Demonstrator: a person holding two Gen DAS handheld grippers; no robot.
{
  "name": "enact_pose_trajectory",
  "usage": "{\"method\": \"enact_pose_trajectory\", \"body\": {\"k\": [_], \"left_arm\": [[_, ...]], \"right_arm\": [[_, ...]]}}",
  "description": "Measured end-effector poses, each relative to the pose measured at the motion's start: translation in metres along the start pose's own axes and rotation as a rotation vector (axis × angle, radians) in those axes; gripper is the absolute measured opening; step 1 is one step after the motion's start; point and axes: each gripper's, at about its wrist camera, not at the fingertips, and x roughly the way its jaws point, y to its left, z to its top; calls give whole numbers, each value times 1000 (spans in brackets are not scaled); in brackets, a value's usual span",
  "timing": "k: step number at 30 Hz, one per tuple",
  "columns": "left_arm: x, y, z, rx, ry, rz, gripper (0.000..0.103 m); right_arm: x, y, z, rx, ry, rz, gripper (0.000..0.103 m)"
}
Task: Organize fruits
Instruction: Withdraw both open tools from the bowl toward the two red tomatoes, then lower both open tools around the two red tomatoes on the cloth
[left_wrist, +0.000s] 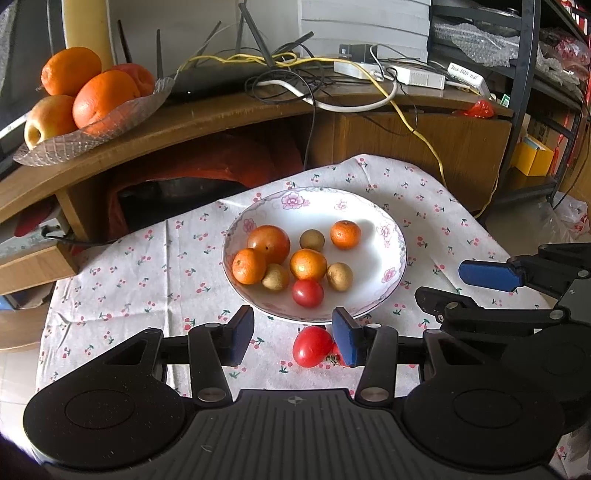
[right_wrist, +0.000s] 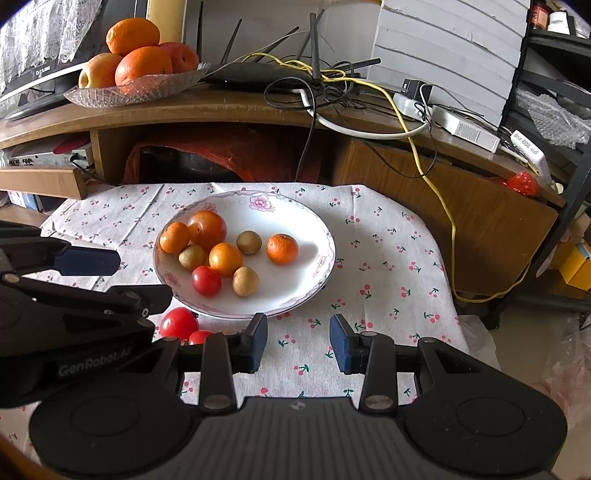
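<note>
Both tools (left_wrist: 291, 341) (right_wrist: 298, 343) agape, empty.

My left wrist camera sits low behind its own fingers (left_wrist: 291, 338), looking forward and down over the cloth (left_wrist: 122, 273) at the plate (left_wrist: 384, 221), which lies close at 12 o'clock. The other gripper (left_wrist: 461, 288) pokes in at 3 o'clock. My right wrist camera has the same low, forward tilt behind its fingers (right_wrist: 298, 341), set a little further right, so the plate (right_wrist: 295, 210) falls near 11 o'clock and the left gripper (right_wrist: 122, 273) enters at 9 o'clock. Both views share the plate, cloth, the wooden desk (left_wrist: 229, 110) behind and the glass dish (right_wrist: 155, 88) at 10 o'clock
</note>
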Motion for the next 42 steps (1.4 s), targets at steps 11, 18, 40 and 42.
{"method": "enact_pose_trajectory", "body": {"k": [11,18,40,42], "left_arm": [[1,1,-2,11,8,6,54],[3,2,-3,18,18,11,53],[5,8,-11,46,45,40,52],[5,8,-14,48,50,42,52]], "right_arm": [[4,4,-1,-11,13,-3,39],[9,8,-4,-26,40,-4,39],[19,24,-8,-80,84,23,39],[20,27,-9,-90,90,27,39]]}}
